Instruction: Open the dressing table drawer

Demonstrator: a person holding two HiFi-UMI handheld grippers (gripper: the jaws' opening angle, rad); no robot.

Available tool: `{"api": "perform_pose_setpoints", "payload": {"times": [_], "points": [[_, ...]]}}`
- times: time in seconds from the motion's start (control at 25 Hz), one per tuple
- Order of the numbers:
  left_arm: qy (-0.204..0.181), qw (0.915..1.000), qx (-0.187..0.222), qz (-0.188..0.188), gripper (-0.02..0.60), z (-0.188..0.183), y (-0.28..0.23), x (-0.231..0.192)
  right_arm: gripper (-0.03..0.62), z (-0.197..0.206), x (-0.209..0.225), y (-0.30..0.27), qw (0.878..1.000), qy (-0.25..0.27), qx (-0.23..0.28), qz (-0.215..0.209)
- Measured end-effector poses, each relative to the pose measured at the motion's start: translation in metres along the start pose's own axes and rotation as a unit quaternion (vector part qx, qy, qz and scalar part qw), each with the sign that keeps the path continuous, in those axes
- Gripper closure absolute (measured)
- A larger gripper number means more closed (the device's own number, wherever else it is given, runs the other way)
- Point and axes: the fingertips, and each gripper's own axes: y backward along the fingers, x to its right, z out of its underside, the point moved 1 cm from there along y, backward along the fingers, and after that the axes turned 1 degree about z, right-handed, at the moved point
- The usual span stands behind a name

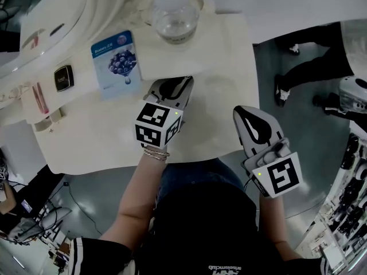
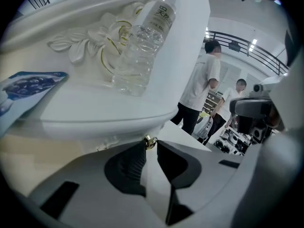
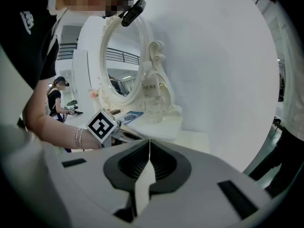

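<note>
Step in hand: getting hold of the drawer pull. The drawer is not yet pulled.

The left gripper (image 1: 171, 85) sits at the front edge of the dressing table worktop (image 1: 218, 96), pointing forward and down. In the left gripper view a small gold knob (image 2: 150, 140) shows right at the tips, just under the worktop lip. The left fingers (image 2: 135, 163) stand narrowed with the knob pinched between them, so they look to be grasping the knob rather than loose round it. The contact is small and only at the very tips.

The drawer (image 2: 98, 144) is under the lip, with its front close behind the knob. It looks shut, and the head view shows nothing sticking out below the worktop.

The right gripper (image 1: 245, 114) hangs off the table's right side over the floor, well apart from the knob. Its fingers (image 3: 161, 163) are clenched together with nothing in them, so it is idle.

A water bottle (image 1: 175, 16) and a blue face mask packet (image 1: 114, 62) are on the worktop, and the mirror (image 3: 118, 61) stands behind them. None of these is in the way.

Next move, as a judgement: pull straight back toward the person, level with the drawer's travel, keeping the pinch firm. The knob is tiny and held at the tips, so a slip is likely if the pull angles up or down. The bottle may wobble if the pull is jerked.
</note>
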Motion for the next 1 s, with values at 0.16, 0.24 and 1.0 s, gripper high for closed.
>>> {"api": "perform_pose_setpoints", "payload": {"times": [0.16,0.24,1.0], "points": [[0.011,0.9999,-0.004,0.004,0.497,0.002,0.001,0.003,0.574,-0.011,-0.005,-0.001,1.0,-0.005,0.011,-0.01],[0.012,0.9999,-0.005,0.005,0.497,0.003,0.002,0.005,0.574,-0.014,-0.007,-0.001,1.0,-0.002,0.013,-0.014],[0.024,0.9993,-0.017,0.026,0.497,0.021,0.013,0.023,0.574,-0.007,-0.017,0.007,0.999,0.023,0.008,-0.025]]}}
